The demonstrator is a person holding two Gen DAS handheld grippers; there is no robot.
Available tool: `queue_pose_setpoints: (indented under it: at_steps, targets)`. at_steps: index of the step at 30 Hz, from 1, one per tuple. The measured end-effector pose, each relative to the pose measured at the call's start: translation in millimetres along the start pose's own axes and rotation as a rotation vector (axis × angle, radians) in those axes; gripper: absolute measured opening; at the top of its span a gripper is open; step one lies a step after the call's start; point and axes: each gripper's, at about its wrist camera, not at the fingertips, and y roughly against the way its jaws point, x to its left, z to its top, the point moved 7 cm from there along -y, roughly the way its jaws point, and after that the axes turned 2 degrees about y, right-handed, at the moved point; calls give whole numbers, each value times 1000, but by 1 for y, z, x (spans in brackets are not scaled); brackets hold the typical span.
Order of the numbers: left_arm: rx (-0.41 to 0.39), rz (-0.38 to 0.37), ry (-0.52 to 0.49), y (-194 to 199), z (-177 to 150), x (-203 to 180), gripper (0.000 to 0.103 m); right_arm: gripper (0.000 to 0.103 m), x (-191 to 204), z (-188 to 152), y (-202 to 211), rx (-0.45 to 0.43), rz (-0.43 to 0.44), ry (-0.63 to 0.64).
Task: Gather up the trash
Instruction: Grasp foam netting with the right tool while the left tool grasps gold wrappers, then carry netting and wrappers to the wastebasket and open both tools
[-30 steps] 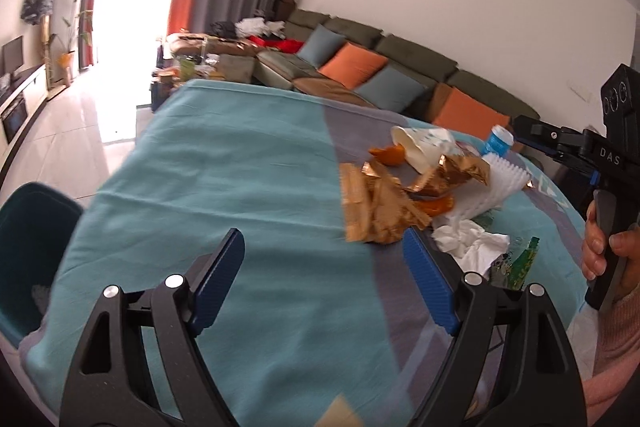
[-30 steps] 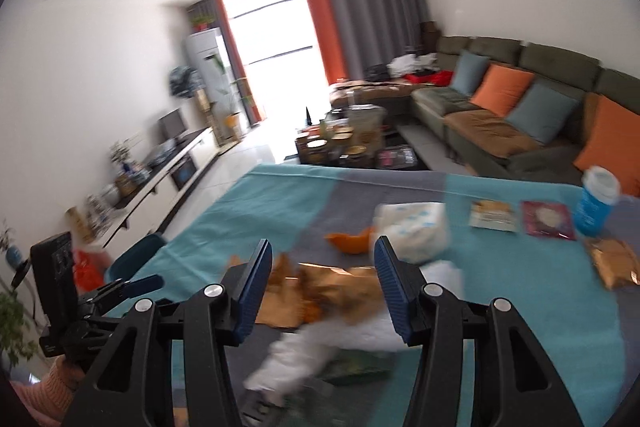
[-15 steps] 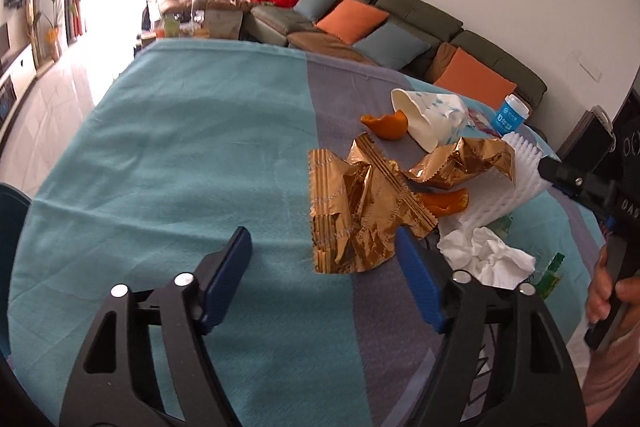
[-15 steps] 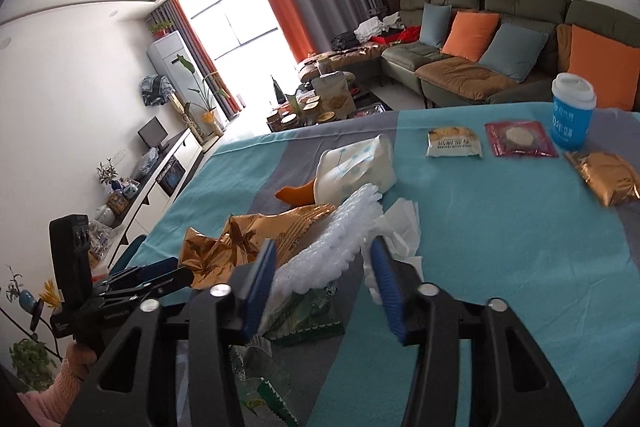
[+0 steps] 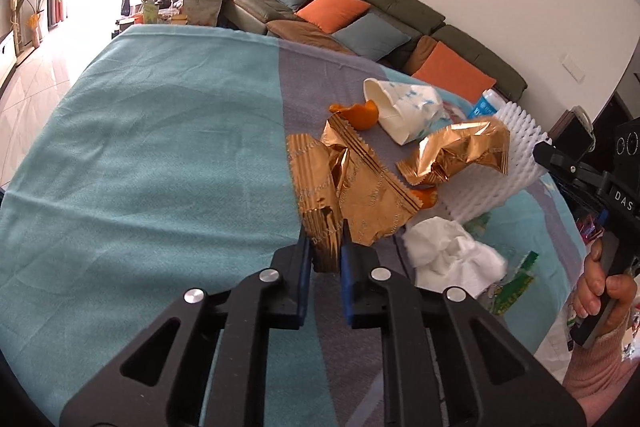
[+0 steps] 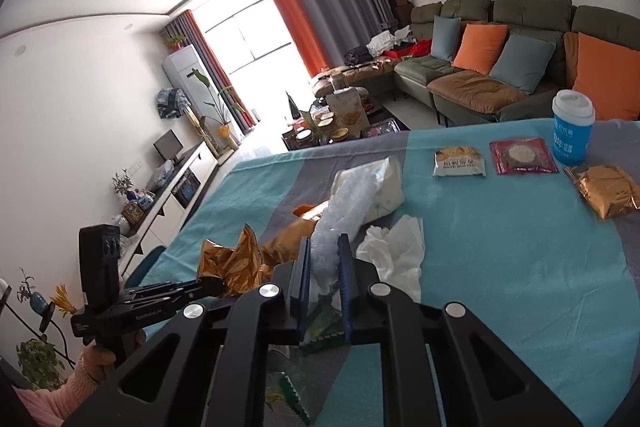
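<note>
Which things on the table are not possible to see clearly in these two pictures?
- Green packet: right wrist view, hidden behind the right tongs.
- Orange peel: left wrist view, mostly under the gold wrapper.
- Blue cup: left wrist view, hidden behind white foam.

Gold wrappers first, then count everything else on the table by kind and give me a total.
Gold wrappers: 3
Orange peel: 2
Paper cup: 1
Foam net: 1
Tissue: 1
Green wrapper: 1
Blue cup: 1
Snack packets: 2
Total: 12
</note>
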Motion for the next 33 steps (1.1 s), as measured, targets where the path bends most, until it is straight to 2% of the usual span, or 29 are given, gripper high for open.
queue_pose_setpoints:
  at_steps: [9, 18, 27, 33]
  targets:
    - [-75, 2, 1, 31, 5, 2, 12, 11, 14, 17, 11, -54, 5, 55]
    - [-135, 40, 37, 69, 0, 24, 12, 11, 23, 27, 13, -83, -1, 86]
    - [-194, 91, 66, 106, -6, 45, 12, 11, 46, 32, 9, -102, 59, 116]
    - [-226, 119, 79, 129, -10, 53, 12, 12, 70, 31, -1, -90, 131, 130]
